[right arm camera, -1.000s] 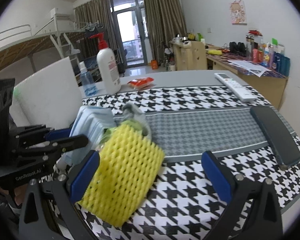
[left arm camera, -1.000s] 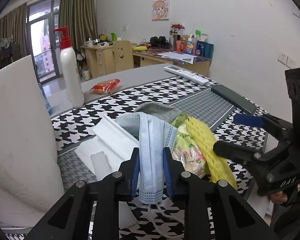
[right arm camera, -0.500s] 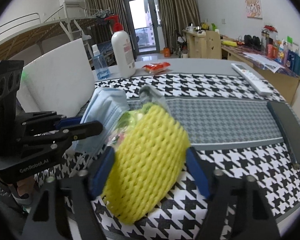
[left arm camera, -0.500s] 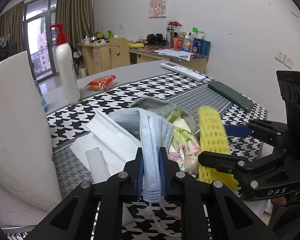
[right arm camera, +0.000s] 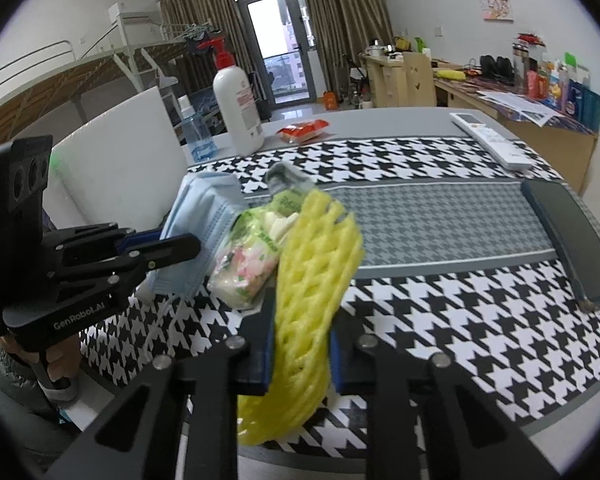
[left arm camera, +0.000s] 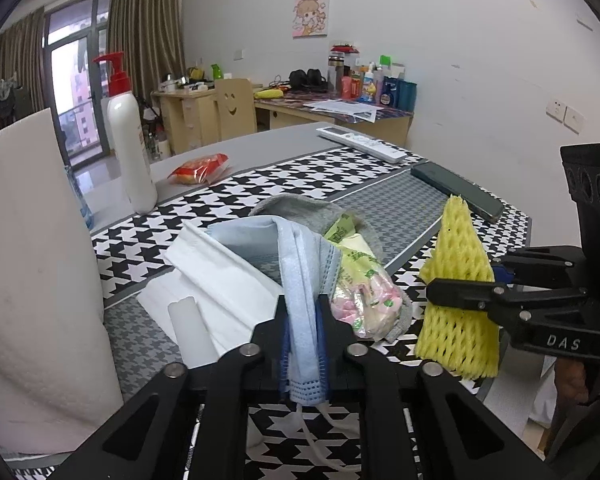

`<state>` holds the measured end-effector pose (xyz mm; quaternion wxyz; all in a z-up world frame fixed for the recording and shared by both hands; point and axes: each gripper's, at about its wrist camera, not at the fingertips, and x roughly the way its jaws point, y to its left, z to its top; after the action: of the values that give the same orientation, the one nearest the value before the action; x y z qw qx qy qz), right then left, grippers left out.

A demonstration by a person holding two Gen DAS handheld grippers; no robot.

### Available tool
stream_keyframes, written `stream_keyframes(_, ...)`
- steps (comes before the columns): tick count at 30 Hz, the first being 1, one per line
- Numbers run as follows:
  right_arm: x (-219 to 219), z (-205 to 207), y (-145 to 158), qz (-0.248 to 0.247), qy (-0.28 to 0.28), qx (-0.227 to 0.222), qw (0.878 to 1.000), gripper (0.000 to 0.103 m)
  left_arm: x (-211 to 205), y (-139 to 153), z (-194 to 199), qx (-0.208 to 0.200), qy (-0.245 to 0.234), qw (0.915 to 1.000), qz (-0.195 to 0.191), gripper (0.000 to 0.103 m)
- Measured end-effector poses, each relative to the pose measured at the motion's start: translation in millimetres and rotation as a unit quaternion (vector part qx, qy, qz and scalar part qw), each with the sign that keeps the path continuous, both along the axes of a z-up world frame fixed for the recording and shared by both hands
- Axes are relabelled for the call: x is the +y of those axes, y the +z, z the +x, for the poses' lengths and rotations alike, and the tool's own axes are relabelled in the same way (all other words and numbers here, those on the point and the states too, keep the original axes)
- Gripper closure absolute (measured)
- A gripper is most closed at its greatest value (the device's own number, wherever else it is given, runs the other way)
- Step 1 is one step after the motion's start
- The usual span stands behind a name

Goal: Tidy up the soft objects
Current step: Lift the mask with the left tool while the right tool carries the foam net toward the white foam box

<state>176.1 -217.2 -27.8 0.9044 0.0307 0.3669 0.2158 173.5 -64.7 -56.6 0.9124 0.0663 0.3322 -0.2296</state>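
1. The face mask is pale blue, with a darker blue dotted hem at the lower middle of the frame.
2. The foam net is bright yellow with an open honeycomb mesh.
3. The snack bag is clear, printed green, yellow and pink.
4. The sock is grey.
5. The cloth on the desk is black-and-white houndstooth with a finer grey houndstooth band.
6. The pump bottle is white with a red pump.
7. Both tools are black, their pads blue.
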Motion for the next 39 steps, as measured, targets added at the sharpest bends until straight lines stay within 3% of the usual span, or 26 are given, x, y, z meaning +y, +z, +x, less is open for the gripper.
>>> stream_keyframes(8,-6,-3,5,0.000,-0.014,-0.009,1.000,0.078,-6,11,-15,-0.024,-0.026,0.9994,-0.005,0.094)
stream_keyframes(24,-12,-11,19,0.010,-0.027,-0.038,0.999,0.078,-7,36,-28,-0.057,-0.031,0.9975,-0.028,0.094)
stream_keyframes(39,-11,-20,48,0.019,-0.025,-0.081,0.996,0.078,3,67,-37,-0.100,0.010,0.9943,-0.037,0.094)
